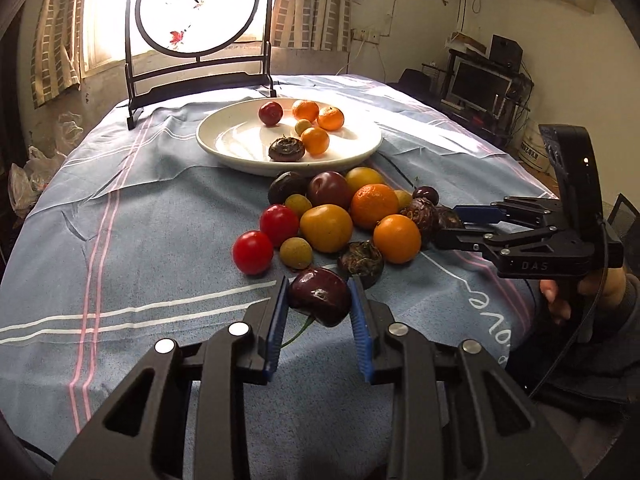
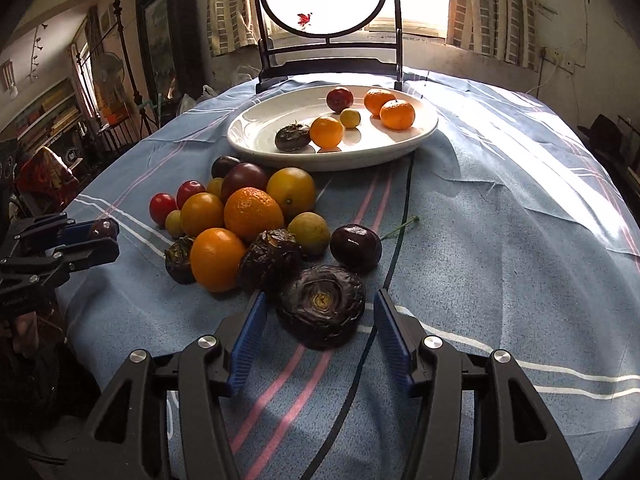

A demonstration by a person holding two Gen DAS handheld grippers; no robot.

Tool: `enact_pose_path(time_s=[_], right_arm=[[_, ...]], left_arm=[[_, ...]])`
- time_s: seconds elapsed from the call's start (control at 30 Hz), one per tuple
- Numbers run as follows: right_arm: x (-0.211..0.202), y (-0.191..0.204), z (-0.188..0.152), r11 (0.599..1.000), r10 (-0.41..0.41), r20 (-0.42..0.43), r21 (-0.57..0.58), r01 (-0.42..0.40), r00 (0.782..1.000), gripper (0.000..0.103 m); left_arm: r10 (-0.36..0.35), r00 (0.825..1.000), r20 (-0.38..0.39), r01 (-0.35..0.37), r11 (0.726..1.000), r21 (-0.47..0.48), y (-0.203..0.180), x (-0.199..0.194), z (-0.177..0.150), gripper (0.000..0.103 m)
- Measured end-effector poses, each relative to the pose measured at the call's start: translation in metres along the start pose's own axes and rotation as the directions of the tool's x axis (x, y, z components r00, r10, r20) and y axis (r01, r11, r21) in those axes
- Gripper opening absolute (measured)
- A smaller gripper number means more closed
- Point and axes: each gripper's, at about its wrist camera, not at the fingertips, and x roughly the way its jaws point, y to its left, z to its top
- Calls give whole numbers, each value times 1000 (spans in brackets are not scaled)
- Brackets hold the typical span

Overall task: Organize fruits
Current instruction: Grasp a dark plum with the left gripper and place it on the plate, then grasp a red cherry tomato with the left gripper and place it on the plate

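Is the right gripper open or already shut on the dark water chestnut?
Open. The right gripper straddles the water chestnut, with cloth visible between each blue pad and the fruit.

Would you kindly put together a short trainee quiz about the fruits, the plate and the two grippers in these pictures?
1. True or false: the left gripper grips a dark red cherry.
2. How many round orange mandarins lie on the white ceramic plate? A two, B three, C five.
3. Which fruit lies between the open fingers of the right gripper?
Key: 1 true; 2 B; 3 a dark wrinkled water chestnut, not yet gripped.
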Motion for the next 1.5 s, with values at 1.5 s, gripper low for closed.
enact_pose_path(time_s=[1.5], right_arm=[[-25,-40,55,988,27,183,147,-55,983,62]], left_arm=[[58,998,-36,-59,998,-28,52,35,58,58]])
